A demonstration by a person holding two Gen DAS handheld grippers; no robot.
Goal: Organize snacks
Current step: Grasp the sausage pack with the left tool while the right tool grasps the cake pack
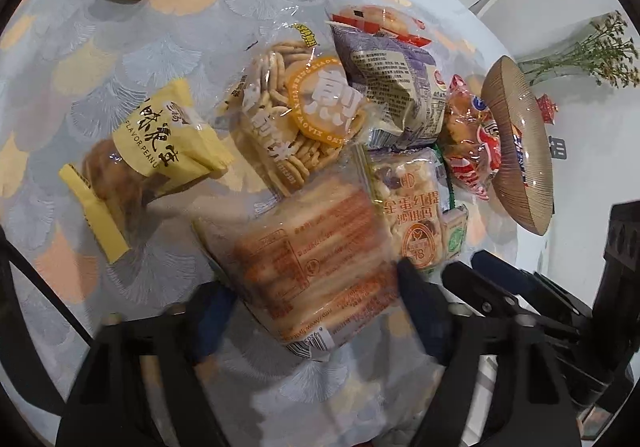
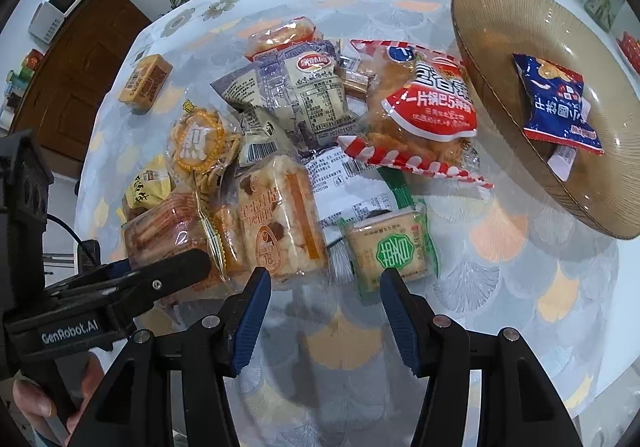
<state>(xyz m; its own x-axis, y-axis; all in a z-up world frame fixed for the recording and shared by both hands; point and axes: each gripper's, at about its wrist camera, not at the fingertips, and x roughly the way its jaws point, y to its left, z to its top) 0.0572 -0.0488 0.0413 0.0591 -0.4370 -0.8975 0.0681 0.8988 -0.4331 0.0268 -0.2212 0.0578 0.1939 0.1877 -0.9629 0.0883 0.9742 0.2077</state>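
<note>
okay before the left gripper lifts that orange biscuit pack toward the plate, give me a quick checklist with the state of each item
1. Left gripper astride the orange biscuit pack: ok.
2. Firm grip on the pack: cannot tell.
3. Right gripper open and empty: ok.
4. Brown plate has room beside the blue snack packet: ok.
5. Pack free of neighbours: not ok, it lies against the sachima bar.
</note>
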